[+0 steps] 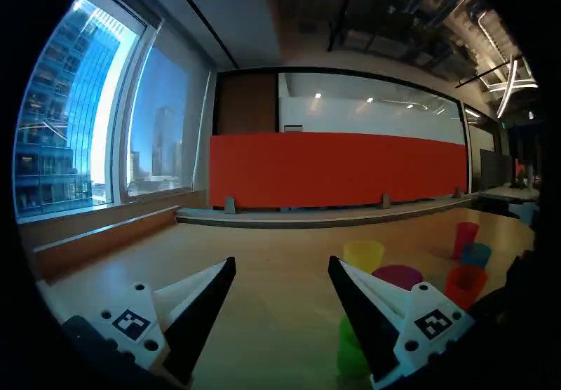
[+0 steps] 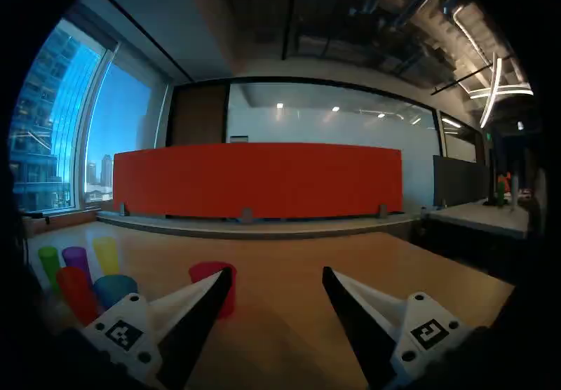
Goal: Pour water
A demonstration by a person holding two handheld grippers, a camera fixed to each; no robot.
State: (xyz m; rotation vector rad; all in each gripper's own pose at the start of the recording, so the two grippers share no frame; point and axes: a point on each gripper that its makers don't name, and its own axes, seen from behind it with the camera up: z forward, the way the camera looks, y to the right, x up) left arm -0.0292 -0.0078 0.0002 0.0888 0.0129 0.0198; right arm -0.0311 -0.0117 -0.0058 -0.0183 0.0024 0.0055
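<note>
"Where are the cups?"
"A yellow cup [image 1: 363, 255] and a purple cup [image 1: 397, 276] stand on the bench [image 1: 280, 306], near the left tool [image 1: 281, 259]. A red cup [image 2: 207, 273] sits by the right tool [image 2: 276, 269]."
"And the tools?"
"Both are wide apart, holding nothing."

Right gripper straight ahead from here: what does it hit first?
Likely nothing close: the right gripper faces bare table up to the orange divider. The red cup sits just left of that line; depth unclear.
</note>
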